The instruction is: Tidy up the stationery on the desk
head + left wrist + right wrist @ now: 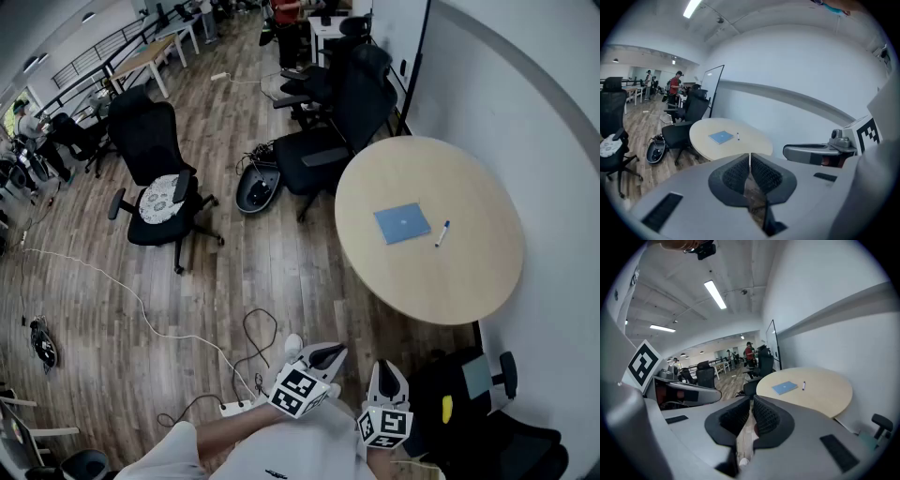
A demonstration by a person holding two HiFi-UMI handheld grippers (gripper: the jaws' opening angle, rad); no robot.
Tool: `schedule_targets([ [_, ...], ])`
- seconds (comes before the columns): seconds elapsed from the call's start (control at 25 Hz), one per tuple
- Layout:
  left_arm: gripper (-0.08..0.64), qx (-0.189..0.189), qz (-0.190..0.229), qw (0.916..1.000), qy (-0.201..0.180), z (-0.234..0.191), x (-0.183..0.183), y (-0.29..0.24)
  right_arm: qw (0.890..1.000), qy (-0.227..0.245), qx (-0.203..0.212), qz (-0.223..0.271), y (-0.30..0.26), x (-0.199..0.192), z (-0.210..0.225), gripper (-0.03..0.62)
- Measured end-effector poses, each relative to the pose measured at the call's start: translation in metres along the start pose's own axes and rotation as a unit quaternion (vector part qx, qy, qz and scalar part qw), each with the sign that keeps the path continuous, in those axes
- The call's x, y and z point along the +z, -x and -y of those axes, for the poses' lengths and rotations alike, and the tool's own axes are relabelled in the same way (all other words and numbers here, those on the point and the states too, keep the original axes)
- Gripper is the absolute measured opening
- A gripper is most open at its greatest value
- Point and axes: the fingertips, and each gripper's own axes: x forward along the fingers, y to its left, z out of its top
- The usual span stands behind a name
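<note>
Here left gripper (pixel 750 158), right gripper (pixel 751 403): jaws pressed together, empty.

L gripper (pixel 750 158) is pointing fwd w/ jaws pressed together, nothing btwn them. R gripper (pixel 752 401) is sitting just right of it, jaws likewise touching, empty.

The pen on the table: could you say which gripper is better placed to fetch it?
Probably the right gripper: it hangs nearer the table, and the pen lies right of the notebook.
</note>
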Motion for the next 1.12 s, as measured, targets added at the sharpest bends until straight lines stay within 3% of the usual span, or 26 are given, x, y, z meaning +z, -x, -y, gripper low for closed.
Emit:
schedule_targets([
  [0.16, 0.029, 0.035, 0.020, 0.9992, 0.000, 0.005, 0.004, -0.038, 1.000, 0.002, 0.013, 0.015, -0.025, -0.005, 0.045, 0.051],
  [0.32, 0.029, 0.025, -0.001, 0.9993, -0.026, 0.045, -0.008, -0.057, 1.000, -0.013, -0.003, 0.016, -0.010, -0.015, 0.092, 0.049],
  [0.44, 0.028, 0.026, 0.006, 0.9988, -0.042, 0.059, 0.002, -0.069, 0.999, -0.026, -0.006, 0.029, -0.004, -0.009, 0.112, 0.048],
  [0.72, 0.028, 0.041, 0.020, 0.9981, -0.041, 0.063, 0.014, -0.070, 0.998, -0.024, 0.021, 0.056, -0.001, 0.013, 0.102, 0.049],
  [0.92, 0.029, 0.076, 0.023, 0.9966, -0.024, 0.031, 0.021, -0.062, 0.998, -0.026, 0.048, 0.043, -0.028, 0.018, 0.086, 0.049],
  [1.12, 0.029, 0.075, 0.031, 0.9966, -0.015, -0.005, 0.043, -0.092, 0.997, -0.025, 0.056, 0.043, -0.080, 0.039, 0.093, 0.048],
])
